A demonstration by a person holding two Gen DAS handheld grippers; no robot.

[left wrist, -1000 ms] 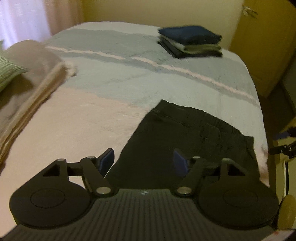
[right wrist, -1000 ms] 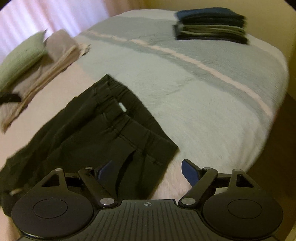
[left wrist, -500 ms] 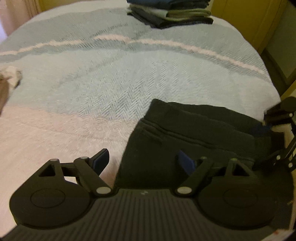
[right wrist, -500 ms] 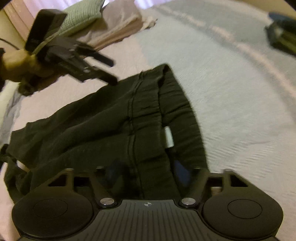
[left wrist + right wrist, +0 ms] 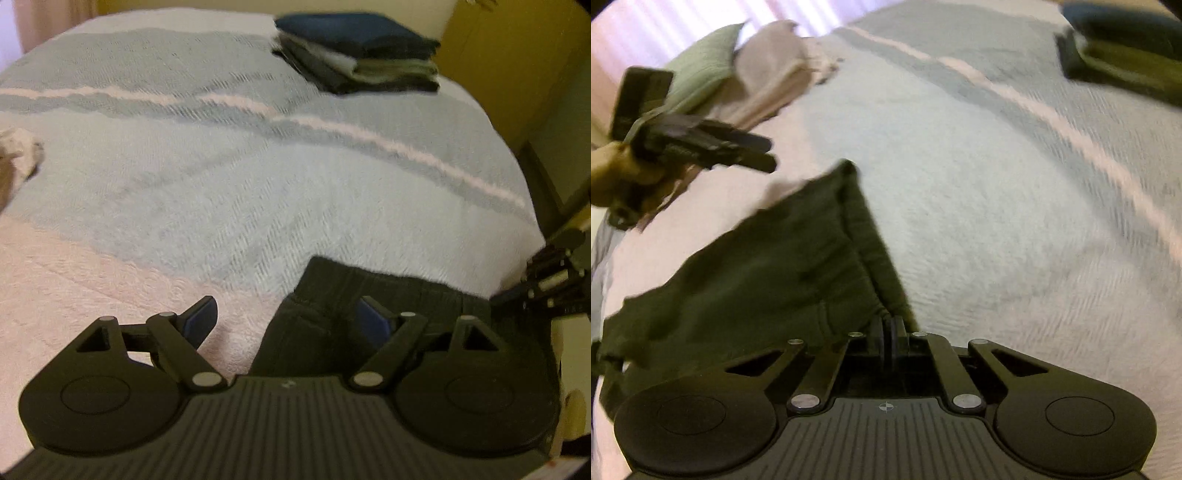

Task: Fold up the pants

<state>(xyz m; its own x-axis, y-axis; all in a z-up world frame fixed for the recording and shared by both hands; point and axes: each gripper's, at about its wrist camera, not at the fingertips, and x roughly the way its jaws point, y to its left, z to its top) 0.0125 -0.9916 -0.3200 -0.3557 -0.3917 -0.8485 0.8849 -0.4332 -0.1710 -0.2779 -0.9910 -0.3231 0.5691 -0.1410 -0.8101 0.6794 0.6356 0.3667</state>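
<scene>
Right gripper (image 5: 886, 328) jaws clamped on pants (image 5: 775, 266) waistband; left gripper (image 5: 284, 319) jaws wide, empty; no legible writing.

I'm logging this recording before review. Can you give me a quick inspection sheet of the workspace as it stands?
Surface: bed blanket, grey-blue and pink with a pale stripe.
Job's things: dark pants spread at the near edge.
Clutter: folded clothes stack; green pillow; beige fabric.
Grippers: left tool open over the waistband corner; right tool shut on the pants.
Cables: nothing seen.
Surroundings: yellow door, curtain.
</scene>
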